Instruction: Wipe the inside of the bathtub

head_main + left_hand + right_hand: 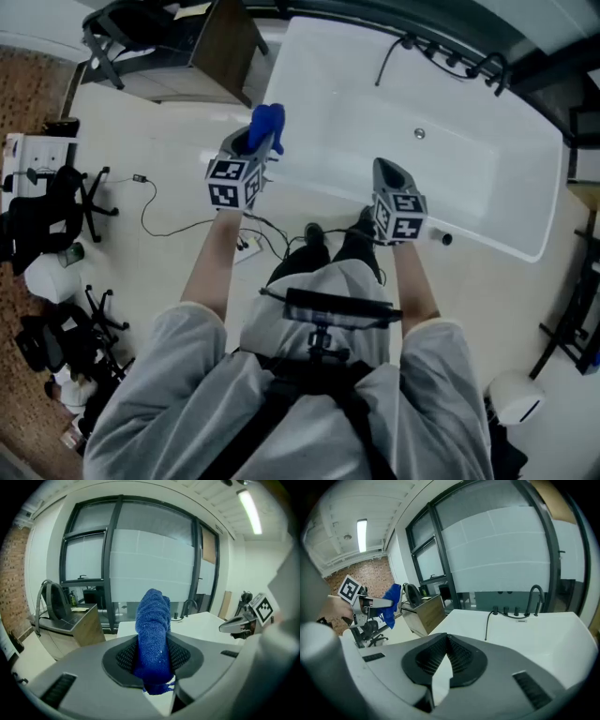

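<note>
Sleeves point(178, 366) and chest harness point(323, 314) fill the near bottom of the head view; the person stands at the long near rim of the bathtub point(497, 159). Left gripper point(255, 142) is clenched on a blue cloth point(267, 125). The wad sticks up past the jaws w/ a short tail below, prob. so plenty of fabric meets the surface when pressed down. It hangs in air by the tub's left end, nr the rim corner, not touching the white inside. Right gripper point(386, 172) has its jaws pinched together on nothing, over the near rim, well apart from the cloth, i.e. out of the wiping hand's way.

Cloth off the surface fits either a pass about to go in or one lifted out. Tub inside looks bare white; wet or dry, can't tell.

Around:
- Faucet set point(487, 66) and black hose point(386, 58) at the far rim.
- Small dark object point(445, 239) on the near rim at right.
- Wooden cabinet point(225, 47) by the tub's left end.
- Cable point(155, 211) on the floor.

Hose and taps are what a far-side sweep could snag.
</note>
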